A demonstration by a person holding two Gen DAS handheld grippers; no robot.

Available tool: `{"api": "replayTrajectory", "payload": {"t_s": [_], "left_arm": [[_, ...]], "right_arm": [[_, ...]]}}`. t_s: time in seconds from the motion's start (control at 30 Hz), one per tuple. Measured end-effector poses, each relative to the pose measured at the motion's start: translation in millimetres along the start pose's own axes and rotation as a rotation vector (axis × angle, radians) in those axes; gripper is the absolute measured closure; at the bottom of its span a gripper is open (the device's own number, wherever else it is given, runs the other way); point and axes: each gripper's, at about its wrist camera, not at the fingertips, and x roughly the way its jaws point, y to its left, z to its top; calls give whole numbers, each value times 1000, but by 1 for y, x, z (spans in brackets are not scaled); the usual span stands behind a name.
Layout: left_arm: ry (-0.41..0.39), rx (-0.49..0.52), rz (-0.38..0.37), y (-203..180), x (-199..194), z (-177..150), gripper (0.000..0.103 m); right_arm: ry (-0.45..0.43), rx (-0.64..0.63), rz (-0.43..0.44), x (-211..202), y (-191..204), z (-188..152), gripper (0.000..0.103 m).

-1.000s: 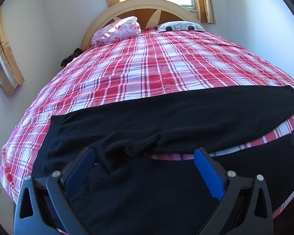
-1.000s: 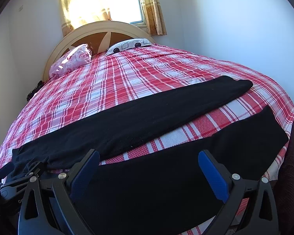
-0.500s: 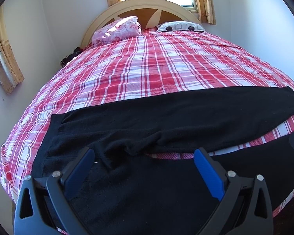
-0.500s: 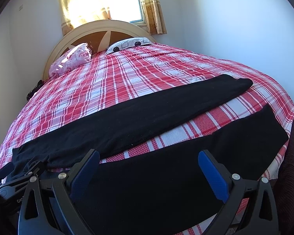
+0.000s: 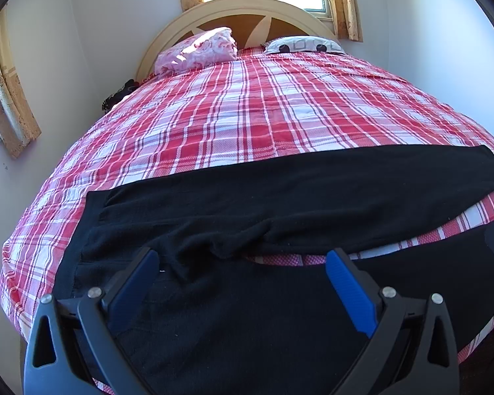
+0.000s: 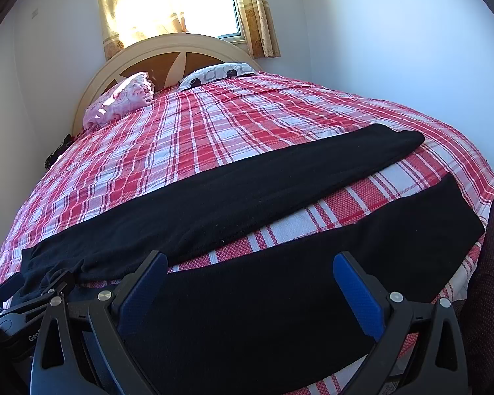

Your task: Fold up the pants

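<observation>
Black pants (image 5: 280, 197) are spread flat across the near end of the plaid bed (image 5: 247, 115), waist left, 2 legs splayed right. Nothing is held by the left gripper (image 5: 242, 283) or right gripper (image 6: 250, 284); both are spread wide above the near leg. No fold appears begun, so that leg's near edge likely needs pinching and carrying onto the far leg.

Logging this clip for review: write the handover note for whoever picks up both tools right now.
Left tool: open, empty, hovering over the waist end of the pants.
Right tool: open, empty, over the near leg.
Pants lie flat across the foot of the bed, legs spread apart with plaid showing between; far leg runs toward the right edge.
Done: pants laid out.
Left: every fold; nothing gripped yet.
</observation>
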Motion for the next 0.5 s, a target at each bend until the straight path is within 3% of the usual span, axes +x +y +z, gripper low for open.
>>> {"api": "replayTrajectory", "payload": {"t_s": [0.5], "left_arm": [[1,2,0,-2,-1,-1,0]], "right_arm": [[5,1,1,0,3,-1,1]]}}
